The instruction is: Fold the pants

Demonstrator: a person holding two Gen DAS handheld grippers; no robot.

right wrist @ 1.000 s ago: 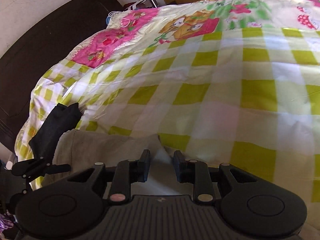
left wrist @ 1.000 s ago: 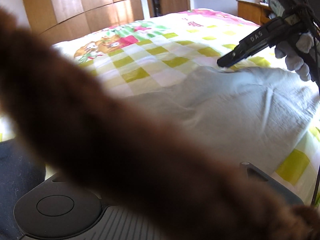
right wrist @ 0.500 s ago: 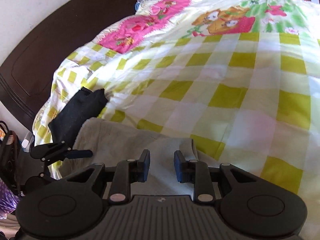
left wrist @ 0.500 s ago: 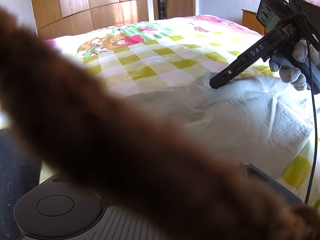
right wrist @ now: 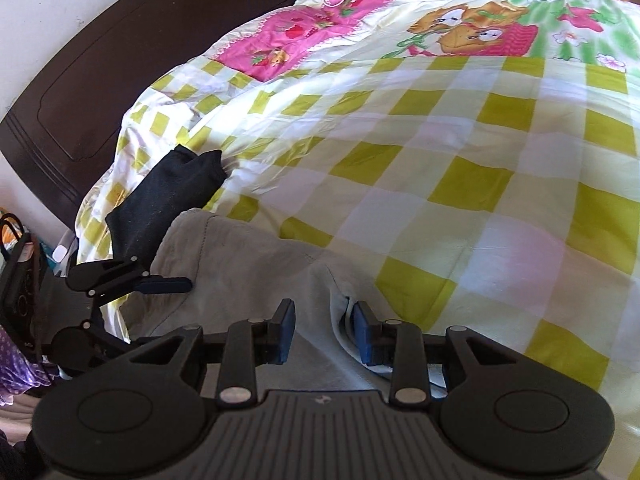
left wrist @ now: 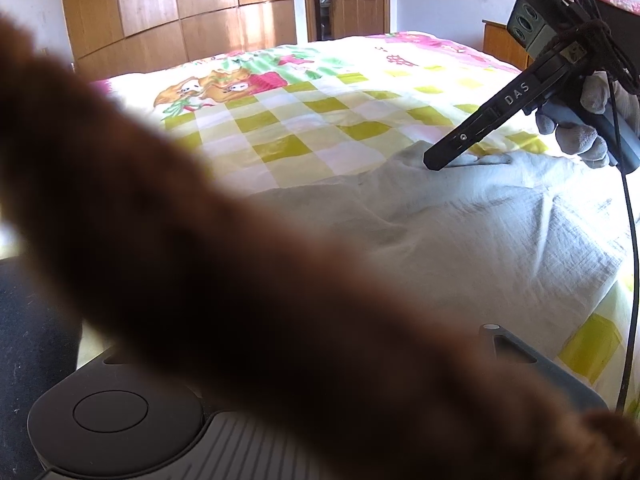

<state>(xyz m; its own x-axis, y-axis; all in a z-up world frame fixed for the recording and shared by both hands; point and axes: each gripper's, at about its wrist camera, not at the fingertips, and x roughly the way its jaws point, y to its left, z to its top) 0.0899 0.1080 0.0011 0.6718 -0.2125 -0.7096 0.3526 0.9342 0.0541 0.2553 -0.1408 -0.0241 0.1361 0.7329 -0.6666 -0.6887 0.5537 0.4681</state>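
The pale grey pants [right wrist: 256,280] lie spread on the bed's checked yellow-and-white quilt [right wrist: 460,152], near its edge, with soft wrinkles across the cloth and a folded ridge running up between the right tongs' [right wrist: 323,330] blue pads. Those pads stand apart on either side of the ridge and the jaws are opening — the fabric sits between them, not pinched. In the left wrist view the same tongs [left wrist: 448,162] slant down with their tip at the far edge of the pants [left wrist: 460,240], carried by a grey-gloved hand [left wrist: 580,128].

The left tongs [right wrist: 168,285] hover at the pants' left edge, beside a dark garment [right wrist: 168,200] lying on the quilt; a blurred brown furry band [left wrist: 240,280] blocks their own camera, so whether they grip anything I cannot tell. Behind the bed stand a dark headboard [right wrist: 80,92] and wooden wardrobe doors [left wrist: 180,12].
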